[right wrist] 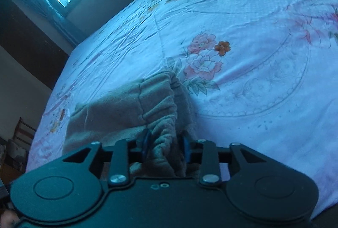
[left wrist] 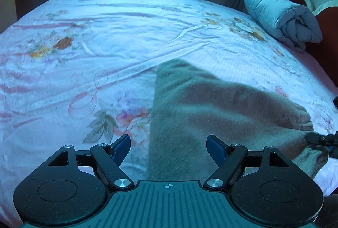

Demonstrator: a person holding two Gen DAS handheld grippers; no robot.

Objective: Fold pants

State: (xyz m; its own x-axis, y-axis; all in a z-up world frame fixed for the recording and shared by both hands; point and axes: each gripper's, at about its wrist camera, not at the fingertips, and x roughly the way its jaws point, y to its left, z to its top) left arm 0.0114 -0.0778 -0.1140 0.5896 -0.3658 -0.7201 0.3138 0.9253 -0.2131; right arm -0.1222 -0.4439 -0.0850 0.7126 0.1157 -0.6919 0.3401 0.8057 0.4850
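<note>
Floral bed [left wrist: 105, 41] carries tan pants [left wrist: 200, 105]; left hand-held gripper [left wrist: 168, 146] gapes wide above them, right hand-held gripper [right wrist: 165, 146] pinches their gathered waistband [right wrist: 162, 113].

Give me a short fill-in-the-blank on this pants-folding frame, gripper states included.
1. The right gripper is shut on the gathered ____ of the pants.
2. The left gripper is ____, holding nothing.
3. The pants lie on a ____-patterned bedsheet.
4. A rolled grey ____ sits at the bed's far corner.

Missing: waistband; open; floral; quilt
</note>
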